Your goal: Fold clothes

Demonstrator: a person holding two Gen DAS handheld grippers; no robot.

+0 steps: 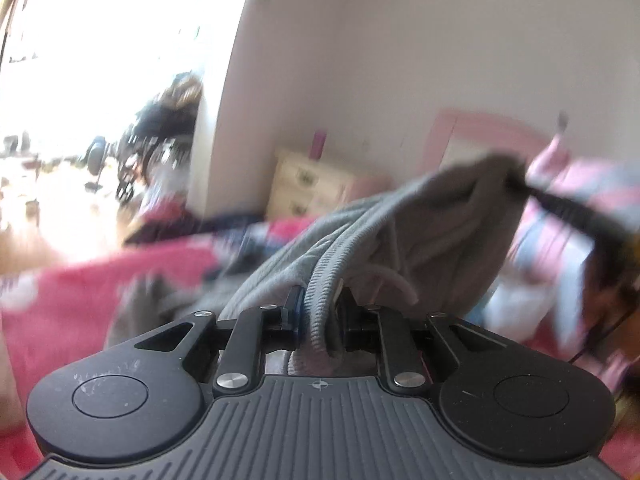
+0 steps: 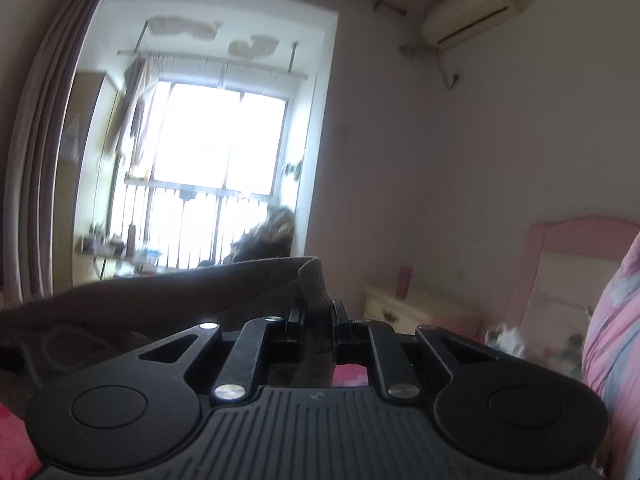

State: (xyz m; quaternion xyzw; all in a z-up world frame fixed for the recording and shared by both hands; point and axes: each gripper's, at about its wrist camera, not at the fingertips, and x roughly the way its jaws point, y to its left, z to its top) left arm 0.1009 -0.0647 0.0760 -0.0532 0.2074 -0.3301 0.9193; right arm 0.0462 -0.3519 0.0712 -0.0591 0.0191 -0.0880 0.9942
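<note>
Grey garment [image 1: 400, 232] — pinched in both grippers [image 1: 318, 300] [image 2: 318, 312]

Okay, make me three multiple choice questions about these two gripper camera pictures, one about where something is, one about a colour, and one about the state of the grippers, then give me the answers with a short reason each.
1. Where does the bedside cabinet stand?
A. against the wall beside the pink headboard
B. under the window
C. on the bed

2. What colour is the garment held by the left gripper?
A. yellow
B. grey
C. green

3. What state are the two grippers in?
A. both open
B. only the left shut
C. both shut on the garment

Answers:
1. A: the right wrist view shows the cream cabinet against the wall just left of the headboard, away from the window.
2. B: the ribbed cloth in the left wrist view is grey.
3. C: cloth sits pinched between the closed fingers of the left gripper and of the right gripper.
</note>
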